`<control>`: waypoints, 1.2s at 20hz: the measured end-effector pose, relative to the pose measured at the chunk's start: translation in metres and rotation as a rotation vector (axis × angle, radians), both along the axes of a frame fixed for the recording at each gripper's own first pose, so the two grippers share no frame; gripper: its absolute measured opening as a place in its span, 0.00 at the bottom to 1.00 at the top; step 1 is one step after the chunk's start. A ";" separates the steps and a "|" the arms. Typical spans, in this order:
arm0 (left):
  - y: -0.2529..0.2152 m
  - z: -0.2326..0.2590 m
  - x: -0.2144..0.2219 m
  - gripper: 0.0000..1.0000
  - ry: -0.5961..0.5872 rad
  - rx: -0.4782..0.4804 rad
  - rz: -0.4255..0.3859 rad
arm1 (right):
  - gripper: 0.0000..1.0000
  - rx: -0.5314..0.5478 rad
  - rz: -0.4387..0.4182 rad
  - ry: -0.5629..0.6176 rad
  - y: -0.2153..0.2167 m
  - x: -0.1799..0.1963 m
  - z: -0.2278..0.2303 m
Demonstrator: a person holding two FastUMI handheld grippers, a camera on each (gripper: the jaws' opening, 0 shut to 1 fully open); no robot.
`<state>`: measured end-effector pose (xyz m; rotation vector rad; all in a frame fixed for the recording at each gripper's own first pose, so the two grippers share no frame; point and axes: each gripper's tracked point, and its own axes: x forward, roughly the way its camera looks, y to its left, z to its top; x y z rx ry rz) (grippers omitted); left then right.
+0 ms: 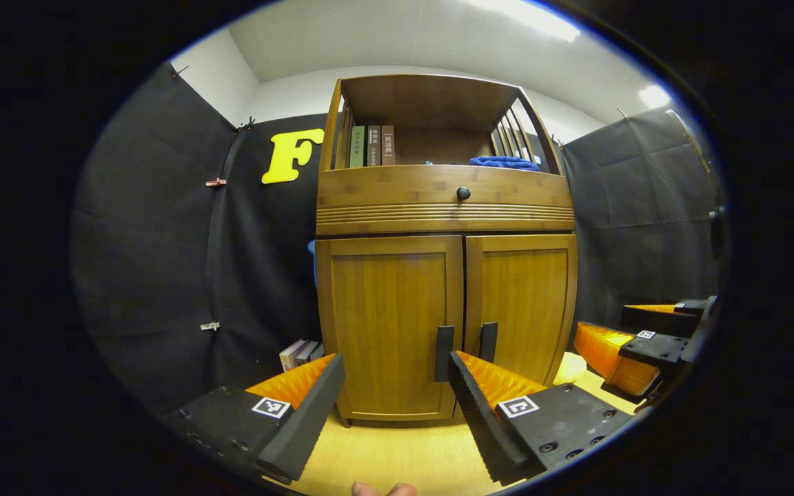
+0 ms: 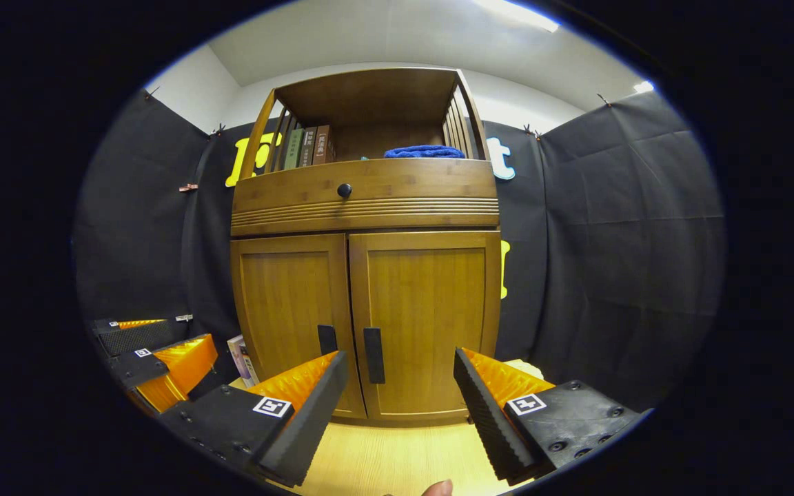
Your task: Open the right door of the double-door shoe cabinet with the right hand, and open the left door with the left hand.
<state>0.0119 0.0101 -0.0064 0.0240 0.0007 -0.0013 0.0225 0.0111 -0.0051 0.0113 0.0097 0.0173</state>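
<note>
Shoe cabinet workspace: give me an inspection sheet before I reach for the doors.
Surface: pale wood floor.
Job's things: cabinet's left door and right door shut; black handles meet at the centre.
Clutter: books and blue cloth on top shelf; more books on floor beside the cabinet.
Grippers: left hand-held gripper and right hand-held gripper open, short of the doors.
Cables: nothing seen.
Surroundings: black cloth walls.

- I see black cloth walls (image 1: 163, 241) on three sides, white wall above
- Overhead, a white ceiling (image 2: 383, 41) with bright light strips (image 1: 528, 15)
- Below me runs a pale wood floor (image 2: 397, 455)
- Some books (image 1: 298, 353) lean beside the furniture
</note>
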 end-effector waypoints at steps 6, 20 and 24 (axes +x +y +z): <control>0.014 -0.006 0.012 0.94 0.012 0.001 0.005 | 0.98 -0.009 0.005 0.003 0.008 0.046 -0.005; 0.055 -0.024 0.050 0.91 0.045 0.012 0.036 | 0.98 0.039 0.039 0.212 0.036 0.176 -0.114; 0.063 -0.032 0.052 0.91 0.063 0.004 0.047 | 0.86 0.026 0.044 0.238 0.044 0.201 -0.132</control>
